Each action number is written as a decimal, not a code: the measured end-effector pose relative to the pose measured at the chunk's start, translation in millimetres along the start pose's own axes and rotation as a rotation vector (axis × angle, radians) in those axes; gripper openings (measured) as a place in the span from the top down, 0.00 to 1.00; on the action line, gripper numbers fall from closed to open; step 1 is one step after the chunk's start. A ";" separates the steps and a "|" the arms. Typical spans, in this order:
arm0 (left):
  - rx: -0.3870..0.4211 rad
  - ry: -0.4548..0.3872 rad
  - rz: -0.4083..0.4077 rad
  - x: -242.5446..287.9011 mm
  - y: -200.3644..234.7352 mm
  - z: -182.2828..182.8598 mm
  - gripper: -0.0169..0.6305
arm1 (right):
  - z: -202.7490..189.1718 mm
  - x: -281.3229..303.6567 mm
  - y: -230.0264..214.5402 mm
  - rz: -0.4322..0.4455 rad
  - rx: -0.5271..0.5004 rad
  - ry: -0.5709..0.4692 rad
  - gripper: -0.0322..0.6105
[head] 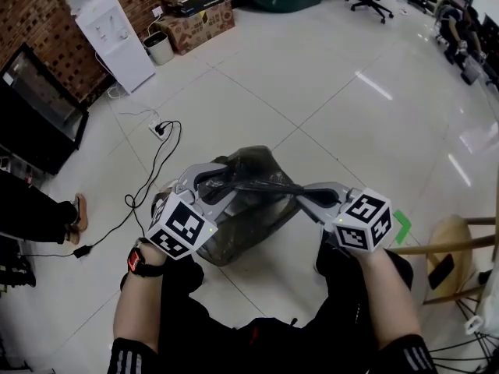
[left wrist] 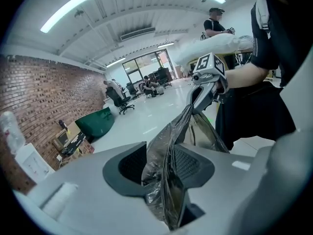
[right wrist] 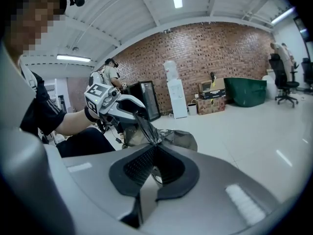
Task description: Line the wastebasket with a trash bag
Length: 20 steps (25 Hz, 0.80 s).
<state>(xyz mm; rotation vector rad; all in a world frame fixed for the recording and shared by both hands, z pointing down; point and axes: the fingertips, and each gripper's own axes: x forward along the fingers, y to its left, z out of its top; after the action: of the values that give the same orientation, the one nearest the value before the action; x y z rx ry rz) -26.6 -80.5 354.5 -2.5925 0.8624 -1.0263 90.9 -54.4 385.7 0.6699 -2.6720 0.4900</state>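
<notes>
The trash bag (head: pixel 251 209) hangs between and below both grippers. The right gripper (right wrist: pixel 154 166) has its fingers clamped on the rim. The left gripper (left wrist: pixel 159 169) has its fingers half apart, film loose between them. Likely best: close left on one layer, then spread the mouth over the wastebasket, which I cannot make out underneath.

I see dark translucent trash bag (head: pixel 251 179): rim stretched from between left gripper's (head: pixel 221 171) parted jaws to right gripper's (head: pixel 301 195) clamped jaws, body bulging below both. Can't make out wastebasket.
</notes>
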 end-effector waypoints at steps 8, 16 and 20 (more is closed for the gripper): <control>-0.075 0.069 -0.012 40.1 12.6 -58.3 0.71 | -40.2 58.4 -47.0 -0.114 0.017 0.190 0.94; -0.133 0.064 -0.146 28.2 -3.0 -91.0 0.64 | -66.8 85.4 -84.7 -0.232 0.022 0.308 0.94; -0.162 0.145 -0.178 25.0 -6.1 -126.1 0.64 | -79.8 85.4 -104.5 -0.299 0.039 0.361 0.94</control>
<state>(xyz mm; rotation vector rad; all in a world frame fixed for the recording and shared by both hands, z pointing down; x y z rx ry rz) -95.4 -89.5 462.9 -2.8006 0.7873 -1.2547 91.6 -141.5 516.0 0.8815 -2.1862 0.5236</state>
